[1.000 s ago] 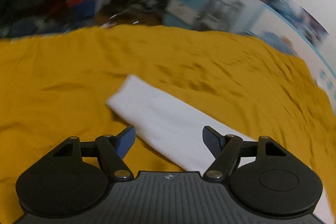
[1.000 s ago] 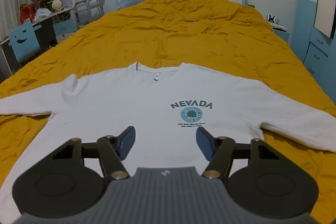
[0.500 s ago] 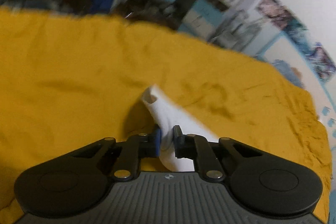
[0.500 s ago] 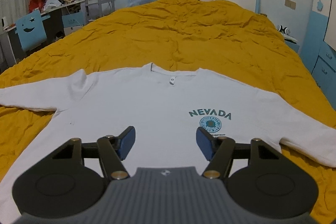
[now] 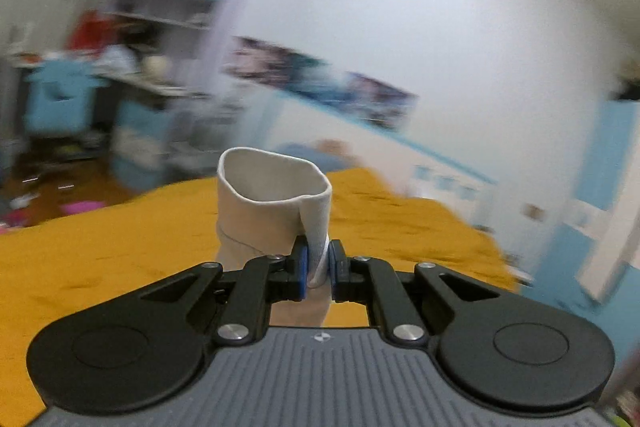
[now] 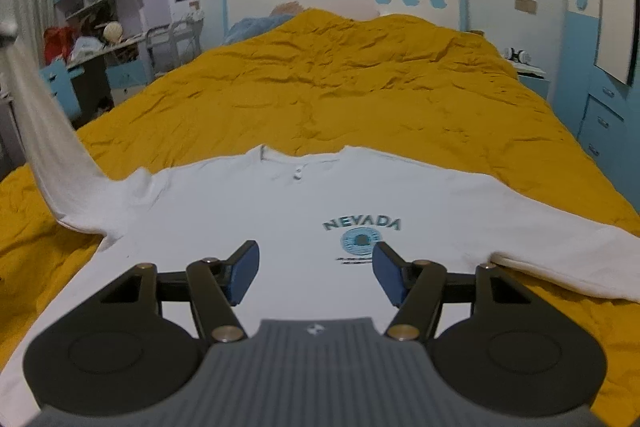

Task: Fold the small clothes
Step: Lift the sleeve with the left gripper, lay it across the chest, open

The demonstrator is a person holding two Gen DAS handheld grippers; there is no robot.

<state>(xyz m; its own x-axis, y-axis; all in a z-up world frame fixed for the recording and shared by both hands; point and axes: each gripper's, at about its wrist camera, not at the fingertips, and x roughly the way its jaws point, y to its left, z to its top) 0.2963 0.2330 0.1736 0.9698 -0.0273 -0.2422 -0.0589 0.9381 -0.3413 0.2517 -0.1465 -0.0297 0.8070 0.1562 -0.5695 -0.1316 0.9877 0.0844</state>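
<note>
Change since before: left claw (image 5: 318, 269), spread above the flat sleeve a second ago, has pinched the cuff and lifted it clear of the bed; the right claw has barely shifted.
Left claw: pressed together on the sleeve cuff (image 5: 276, 203), whose open end stands up just ahead of the pads.
Right claw (image 6: 316, 273): spread, nothing between its pads, hovering over the lower chest of the shirt.
Shirt (image 6: 280, 203): white, long-sleeved, face up on the yellow bedspread (image 6: 360, 95); the NEVADA print (image 6: 362, 225) lies just ahead of the right claw.
Left sleeve (image 6: 48, 131): raised, running up and away to the far left of the right claw.
Right sleeve (image 6: 560, 251): flat, stretched out to that claw's right.
Progress: early, by my reading; no fold is laid yet, only the first sleeve is lifted.
Left to do: probably bring this sleeve across the body, then the other sleeve, then fold the body.
</note>
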